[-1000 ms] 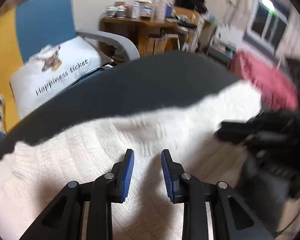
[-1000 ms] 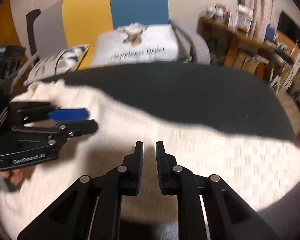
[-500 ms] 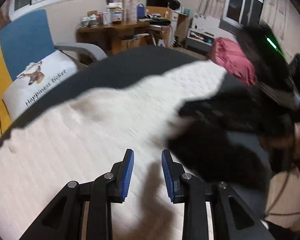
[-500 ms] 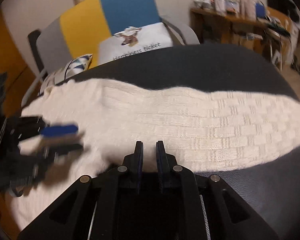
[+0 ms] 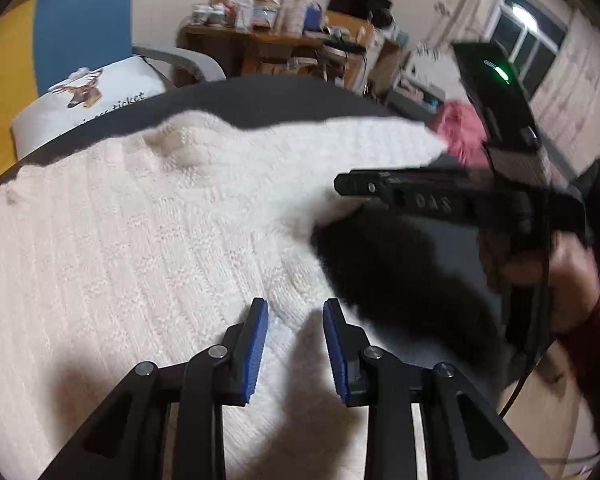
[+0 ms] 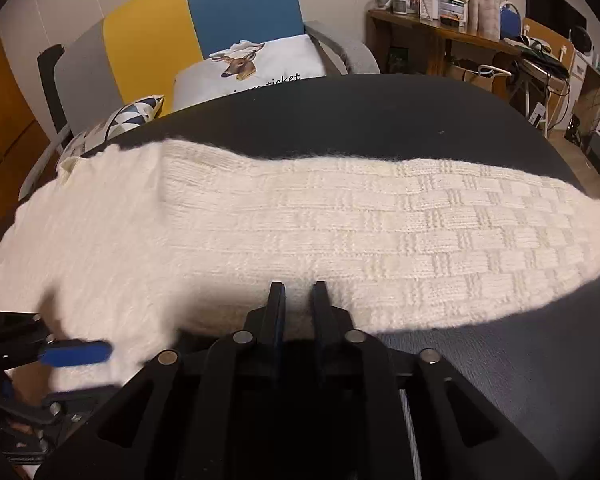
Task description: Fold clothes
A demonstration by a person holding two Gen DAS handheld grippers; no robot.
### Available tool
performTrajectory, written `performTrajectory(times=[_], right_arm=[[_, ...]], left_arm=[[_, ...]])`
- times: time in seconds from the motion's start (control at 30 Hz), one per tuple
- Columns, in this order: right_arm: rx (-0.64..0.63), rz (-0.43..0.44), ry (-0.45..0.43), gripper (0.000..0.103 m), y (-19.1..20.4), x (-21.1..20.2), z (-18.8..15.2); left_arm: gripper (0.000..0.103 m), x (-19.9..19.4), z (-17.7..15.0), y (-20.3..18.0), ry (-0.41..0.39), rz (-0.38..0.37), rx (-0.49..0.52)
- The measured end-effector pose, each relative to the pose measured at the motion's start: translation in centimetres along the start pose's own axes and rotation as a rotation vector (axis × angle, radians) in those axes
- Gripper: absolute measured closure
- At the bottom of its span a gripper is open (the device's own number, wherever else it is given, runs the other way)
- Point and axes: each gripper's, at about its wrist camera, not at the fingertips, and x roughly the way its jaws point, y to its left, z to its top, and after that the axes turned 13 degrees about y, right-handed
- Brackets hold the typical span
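- Left wrist view: the left gripper (image 5: 295, 344) hangs over the cream knitted sweater (image 5: 140, 240). Its blue pads (image 5: 255, 350) stand apart, and only the knit lies below the gap; nothing is between them.
- The sweater lies spread on a round dark table (image 5: 292, 98). Its far edge is wavy and has a small raised fold near the top left. Behind this edge a band of bare table stays free.
- On the right, the right gripper (image 5: 342, 185) reaches in from the side, close above the near right edge of the sweater. The picture is blurred there, so I cannot tell from this view whether it touches the knit. A hand (image 5: 568, 280) with a dark red sleeve (image 5: 596, 344) holds it.
- Right wrist view: the right gripper (image 6: 298, 300) has its jaws nearly together at the near edge of the sweater (image 6: 300, 232), and a bit of the cream edge shows in the narrow gap.
- From here the sweater runs as a long band from left to right, with a basket-weave pattern. Bare dark table (image 6: 380, 120) lies open behind it and also in front on the right.
- At the lower left, the left gripper (image 6: 76, 368) is over the left end of the sweater, one blue pad visible.
- Behind the table stands a chair with a yellow and blue back (image 6: 204, 36) and a white cushion with a deer print (image 6: 252, 66). A wooden desk (image 6: 440, 36) full of small items stands on the right.
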Motion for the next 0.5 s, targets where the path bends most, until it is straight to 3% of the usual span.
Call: performTrajectory(times=[0.07,0.17,0.23,0.3,0.37,0.5], right_arm=[[-0.026,0.014,-0.026,0.087,0.4,-0.8,-0.5],[-0.040,-0.035,0.035,0.084,0.5,0.6,-0.9],[-0.030,-0.006,0.028,0.085,-0.6,-0.3,-1.3],[0.015,-0.041,-0.023,0.085,-3.7,-2.4,-1.1],[0.078,-0.047,-0.051,0.085,-7.3,-3.8,-0.4],[0.206,-0.159,-0.044,0.085,-16.5,-4.7,2.5]], left_arm=[[0.075,0.5,-0.3,-0.5,0.022,0.031,0.012],[0.074,-0.5,0.5,-0.7,0.022,-0.006,0.013],[0.074,-1.5,1.5,-0.7,-0.011,0.023,0.032],[0.074,-2.3,2.8,-0.1,-0.048,0.017,0.040],[0.074,-2.0,4.7,0.9,-0.066,0.069,0.039],[0.074,-0.7,8.1,3.1,-0.057,0.153,0.025]])
